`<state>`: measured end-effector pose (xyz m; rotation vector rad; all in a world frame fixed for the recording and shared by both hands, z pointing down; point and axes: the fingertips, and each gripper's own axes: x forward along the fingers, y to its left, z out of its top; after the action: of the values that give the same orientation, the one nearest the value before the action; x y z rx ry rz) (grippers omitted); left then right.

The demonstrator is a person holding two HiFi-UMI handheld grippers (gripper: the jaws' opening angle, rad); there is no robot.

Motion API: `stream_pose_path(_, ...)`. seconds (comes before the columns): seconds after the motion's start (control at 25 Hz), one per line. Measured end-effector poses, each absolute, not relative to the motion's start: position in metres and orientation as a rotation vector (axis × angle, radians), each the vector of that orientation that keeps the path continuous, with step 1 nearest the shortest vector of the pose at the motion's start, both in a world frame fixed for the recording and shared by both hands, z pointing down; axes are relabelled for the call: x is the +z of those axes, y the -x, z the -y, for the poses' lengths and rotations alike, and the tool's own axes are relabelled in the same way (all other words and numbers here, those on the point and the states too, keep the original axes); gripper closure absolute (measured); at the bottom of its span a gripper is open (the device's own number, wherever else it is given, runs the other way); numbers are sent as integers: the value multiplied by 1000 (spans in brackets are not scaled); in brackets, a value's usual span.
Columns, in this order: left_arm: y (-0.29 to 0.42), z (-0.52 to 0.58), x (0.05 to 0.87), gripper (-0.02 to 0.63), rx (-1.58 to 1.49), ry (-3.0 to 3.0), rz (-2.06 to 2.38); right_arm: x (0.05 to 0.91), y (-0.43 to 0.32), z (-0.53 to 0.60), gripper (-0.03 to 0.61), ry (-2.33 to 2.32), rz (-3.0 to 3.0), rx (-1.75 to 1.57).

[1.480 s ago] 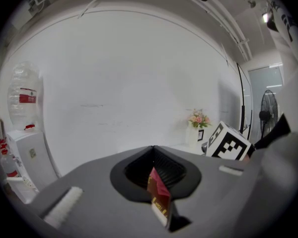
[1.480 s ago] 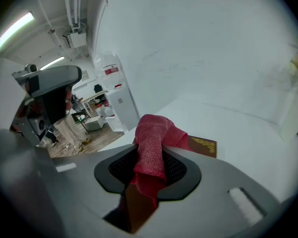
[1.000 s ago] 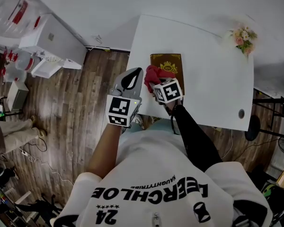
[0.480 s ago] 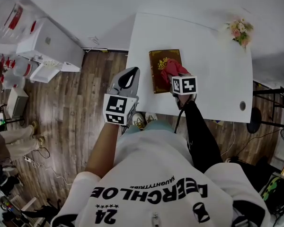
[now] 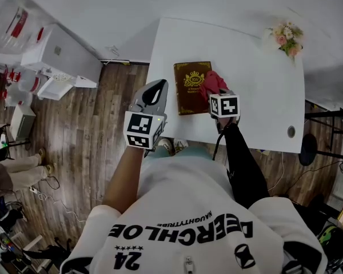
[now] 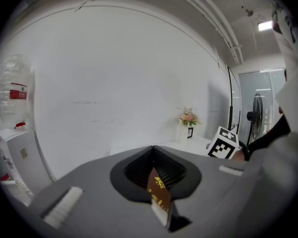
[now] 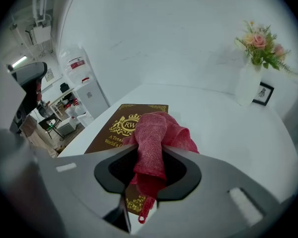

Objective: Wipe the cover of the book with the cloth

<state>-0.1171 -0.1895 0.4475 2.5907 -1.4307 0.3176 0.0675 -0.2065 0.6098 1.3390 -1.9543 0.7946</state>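
the book (image 5: 188, 88) lies flat on the white table (image 5: 257, 73), cover up w/ the gold crest showing, near the table's left side and close to the edge by the person. the right gripper (image 5: 215, 91) has its jaws clamped on the red cloth (image 5: 212, 83). in the right gripper view the cloth (image 7: 156, 133) is pinched mid-length between the two jaws, a bunched lump out front resting on the right part of the cover and a short tail hanging behind. so the wipe looks under way, w/ most of the cover's left side not yet under the cloth.

the left gripper (image 5: 154, 94) hangs off the table's left edge, over the wood floor, near the book but not touching it. its jaws are pressed together on nothing; in the left gripper view the book (image 6: 158, 188) only peeks through the slit below them.

to do this step well, i reckon: press the cloth lump down lightly and drag it across the cover toward the spine side in overlapping passes, since the lump is bunched and prob only touches a small patch at a time. tilt the right gripper (image 7: 149, 168) so the cloth leads and the hard jaw tips stay off the cover — they could scuff the gold print. the table looks smooth, so the book (image 7: 120, 125) may slide under a push. bringing the left gripper over to pin a corner would help, or else stroke gently.
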Motion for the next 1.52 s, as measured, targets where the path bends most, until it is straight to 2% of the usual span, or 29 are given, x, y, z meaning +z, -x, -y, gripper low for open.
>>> stream_pose_path(0.12,112,190,446,557,324,-2594,1450,593,-56,210,477,-1325,2032,704)
stream_pose_path(0.36,110,183,439,557,342,-2604,1465,568,14,194,477,-1124,2232,661)
stream_pose_path(0.68,117,175,447,557,375,-2573,1469,595,79,152,477,-816,2206,658)
stream_pose_path(0.96,111,172,453,557,369,-2567,1455,607,65,144,478,-835,2166,656)
stream_pose_path(1.52,92,172,451,557,340,-2586,1409,606,-47,160,479,-1176,2030,762)
